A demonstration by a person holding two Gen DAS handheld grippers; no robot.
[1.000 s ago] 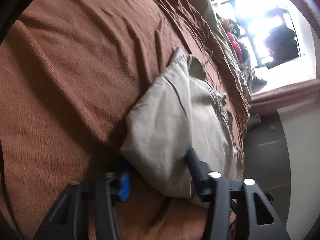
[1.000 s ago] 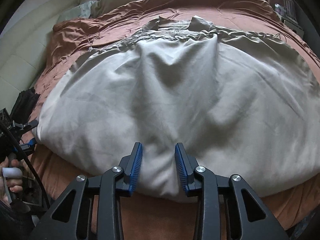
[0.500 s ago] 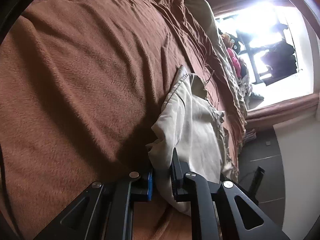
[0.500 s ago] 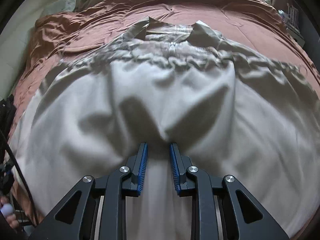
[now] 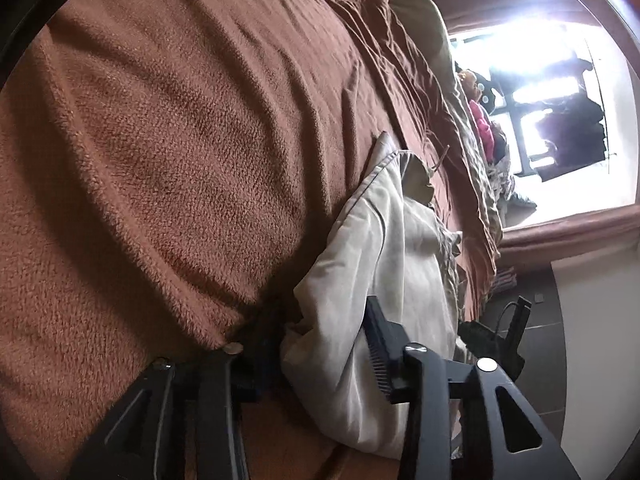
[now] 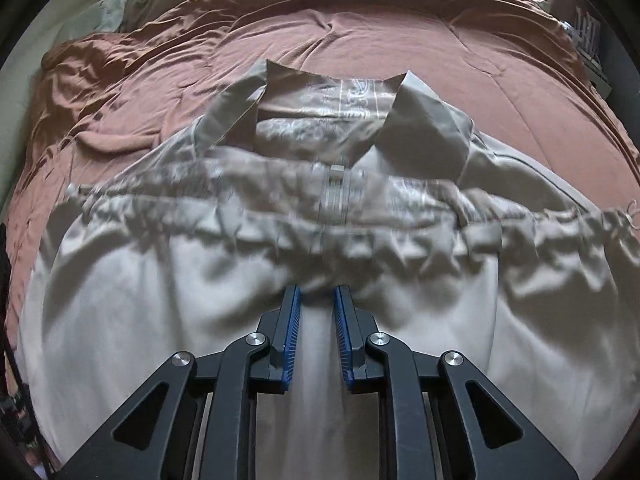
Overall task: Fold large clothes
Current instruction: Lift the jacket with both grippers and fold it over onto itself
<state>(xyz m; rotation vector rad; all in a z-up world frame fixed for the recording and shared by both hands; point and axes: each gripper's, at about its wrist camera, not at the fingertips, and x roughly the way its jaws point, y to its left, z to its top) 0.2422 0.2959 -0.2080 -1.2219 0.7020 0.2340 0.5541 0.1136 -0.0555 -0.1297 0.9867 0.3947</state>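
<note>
We judge the beige jacket [image 6: 168, 320] soft and slippery; best gripped at its gathered hem. Right gripper [image 6: 316, 304] pinches a fabric ridge, jaws just closing. Left gripper [image 5: 320, 344], just reopening, straddles the side fold.

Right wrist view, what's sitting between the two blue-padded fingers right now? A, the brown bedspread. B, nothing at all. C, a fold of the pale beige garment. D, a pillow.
C: in the right wrist view a ridge of the pale beige garment runs between the right gripper's blue-padded fingers, which have just been closing on it, while the brown bedspread lies farther off beyond the collar.
</note>
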